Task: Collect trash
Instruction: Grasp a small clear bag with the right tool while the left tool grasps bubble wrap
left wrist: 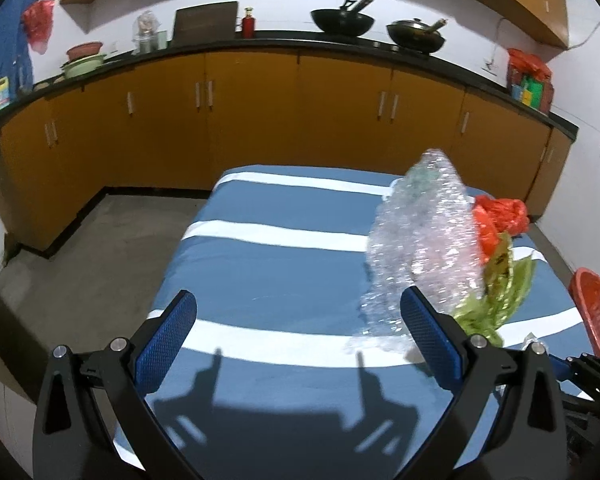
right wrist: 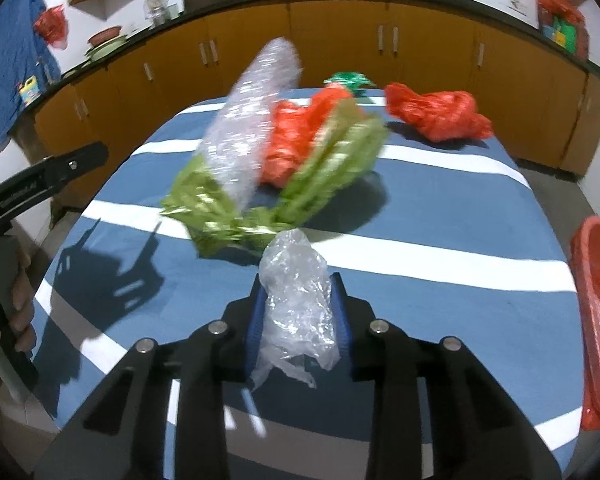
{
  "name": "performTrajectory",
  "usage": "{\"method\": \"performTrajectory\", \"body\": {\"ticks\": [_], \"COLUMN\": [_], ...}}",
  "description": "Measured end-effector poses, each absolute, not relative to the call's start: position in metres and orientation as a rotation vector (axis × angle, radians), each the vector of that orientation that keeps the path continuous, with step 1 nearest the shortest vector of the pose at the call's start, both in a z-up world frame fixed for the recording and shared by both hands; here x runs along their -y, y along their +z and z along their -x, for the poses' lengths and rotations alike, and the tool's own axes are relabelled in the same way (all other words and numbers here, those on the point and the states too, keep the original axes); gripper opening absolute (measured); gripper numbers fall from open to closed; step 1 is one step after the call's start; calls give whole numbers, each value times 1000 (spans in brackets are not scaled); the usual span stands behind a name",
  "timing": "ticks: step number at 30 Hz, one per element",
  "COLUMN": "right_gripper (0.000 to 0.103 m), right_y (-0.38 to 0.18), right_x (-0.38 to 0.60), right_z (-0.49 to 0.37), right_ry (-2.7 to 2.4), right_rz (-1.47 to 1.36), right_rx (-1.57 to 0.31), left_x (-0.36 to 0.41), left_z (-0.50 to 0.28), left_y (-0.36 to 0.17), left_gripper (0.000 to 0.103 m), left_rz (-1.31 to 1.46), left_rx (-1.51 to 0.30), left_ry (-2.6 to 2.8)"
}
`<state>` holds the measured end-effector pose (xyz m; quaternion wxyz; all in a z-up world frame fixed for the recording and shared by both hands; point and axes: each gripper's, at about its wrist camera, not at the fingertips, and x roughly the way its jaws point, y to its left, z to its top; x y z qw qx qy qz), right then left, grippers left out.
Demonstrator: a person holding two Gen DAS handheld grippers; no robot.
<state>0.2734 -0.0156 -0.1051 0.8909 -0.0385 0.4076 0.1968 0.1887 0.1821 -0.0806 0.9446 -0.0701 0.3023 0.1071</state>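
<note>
Right gripper (right wrist: 299, 312): fingers closed on a crumpled clear plastic bag (right wrist: 296, 304), lower centre of its view.
Bag axis: runs along the fingers, tip toward the frame's middle.
Left gripper (left wrist: 298, 338): fingers wide apart, holding nothing.
Bubble wrap (right wrist: 248, 128): blurred, long axis slanting to upper right, above the striped bench (right wrist: 460, 216).
Green wrapper (right wrist: 336, 160): blurred, writing unreadable.
Red basket (right wrist: 596, 320): right edge.

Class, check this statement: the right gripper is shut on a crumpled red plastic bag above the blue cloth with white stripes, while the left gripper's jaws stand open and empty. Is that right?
Wrong in one respect: the right gripper is shut on a crumpled clear plastic bag, not a red one, as the right wrist view shows. The blue cloth with white stripes and the open, empty left gripper stand as stated.
</note>
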Motion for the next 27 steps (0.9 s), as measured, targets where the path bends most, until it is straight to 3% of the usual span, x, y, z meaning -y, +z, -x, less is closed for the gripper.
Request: {"method": "performTrajectory", "body": {"ticks": [17,26,27], "right_gripper": [32,32,32], "right_y": [-99,-101,-101], "right_x": [101,112,112], "right_z": [-295,-298,-298], "right_ry": [220,205,206], "right_rz": [-43,-75,-76], "right_rx": [-840,-845,-845], "left_x": [-94,-96,-97], "left_z": [-261,-279,-280], "left_y": [-69,-86,-87], "left_gripper": [98,59,49], "left_rz": [20,56,63], "left_rx": [-629,-733,-741], "left_ry": [70,33,27]}}
